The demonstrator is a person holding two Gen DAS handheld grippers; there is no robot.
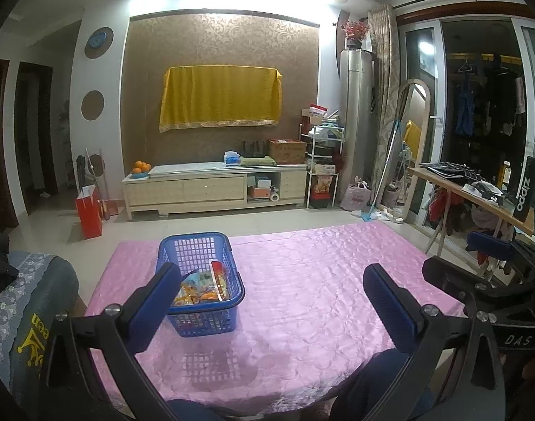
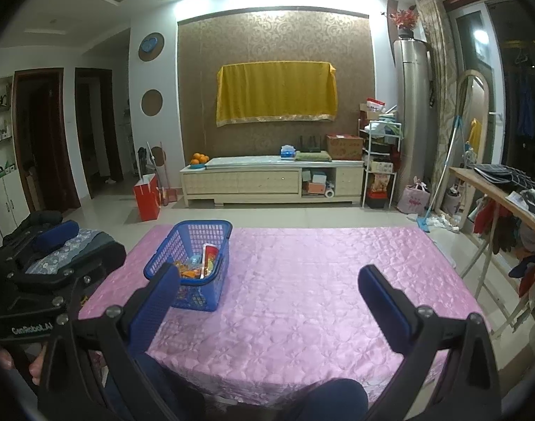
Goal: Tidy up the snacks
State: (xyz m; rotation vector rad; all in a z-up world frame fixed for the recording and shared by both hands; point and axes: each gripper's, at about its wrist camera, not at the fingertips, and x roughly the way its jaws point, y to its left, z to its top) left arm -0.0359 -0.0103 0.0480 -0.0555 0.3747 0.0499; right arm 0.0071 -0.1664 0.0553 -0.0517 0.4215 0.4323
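**Jaws wide and empty; snacks sit in basket**

Jaws on both tools spread wide, nothing between them, touching nothing. Left gripper [image 1: 271, 294] hangs above the near bench edge, its left finger overlapping the blue basket [image 1: 197, 245] in view only. Right gripper [image 2: 267, 294] likewise hovers, basket [image 2: 190, 238] off to its left. Snack packets [image 1: 204, 286] lie inside the basket, orange and red wrappers, exact count unclear. Pink quilted cloth [image 1: 320, 280] on the bench otherwise bare of snacks. Judgement: gathering looks done or nearly so; a next move would only call for checking for strays.
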